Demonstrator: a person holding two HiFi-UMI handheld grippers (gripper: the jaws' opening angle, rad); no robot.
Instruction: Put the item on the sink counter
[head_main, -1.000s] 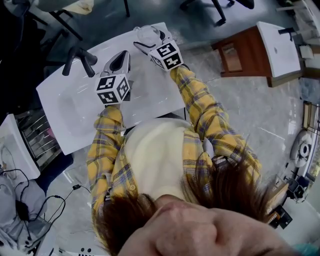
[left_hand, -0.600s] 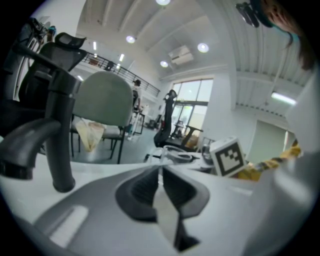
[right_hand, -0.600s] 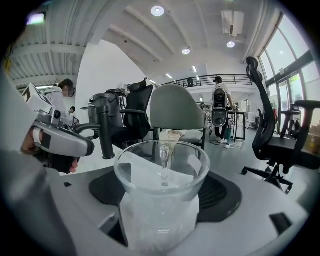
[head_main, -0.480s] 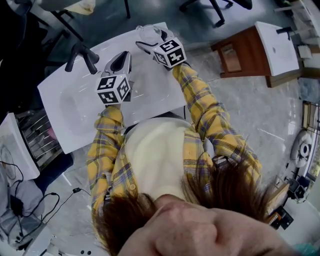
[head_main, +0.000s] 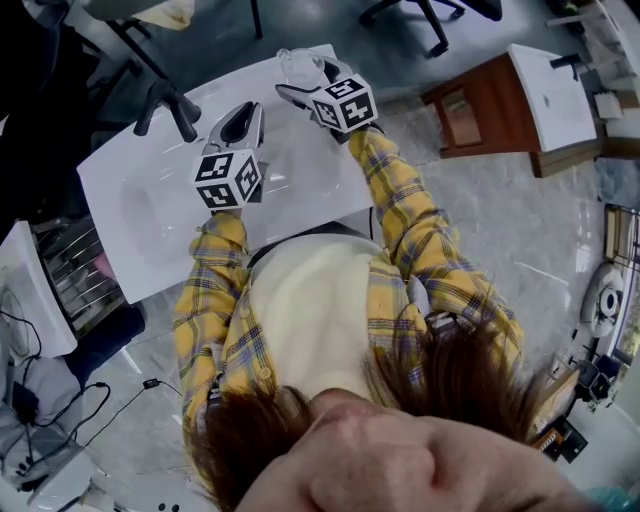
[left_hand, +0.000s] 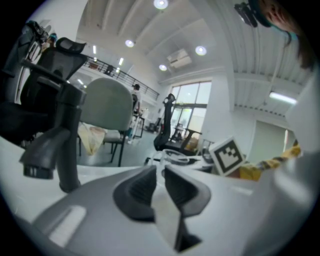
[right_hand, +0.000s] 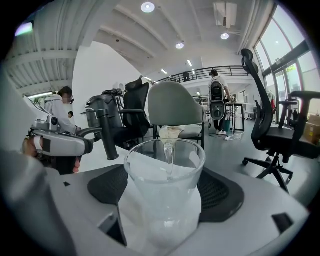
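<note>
A clear glass pitcher (head_main: 300, 68) (right_hand: 165, 200) stands upright on the far corner of the white sink counter (head_main: 300, 190). My right gripper (head_main: 308, 82) (right_hand: 165, 187) is around it. Its jaws have just been opening, and the dark pads (right_hand: 107, 185) now stand apart from the glass, which is still between them. My left gripper (head_main: 243, 112) (left_hand: 161, 187) hovers over the counter beside the black faucet (head_main: 165, 105) (left_hand: 62, 140). Its pads are almost together with nothing between them. In the left gripper view the pitcher (left_hand: 175, 157) shows just beyond the jaw tips.
The oval basin (head_main: 150, 210) lies left of my left gripper. A wooden cabinet with a white top (head_main: 530, 100) stands to the right. A metal rack (head_main: 70, 270) and cables (head_main: 40, 400) are on the floor at left, and office chairs (right_hand: 272, 130) stand behind the counter.
The right gripper's marker cube has rolled slightly. The pitcher stays at the counter's far corner. The left gripper has not moved.
</note>
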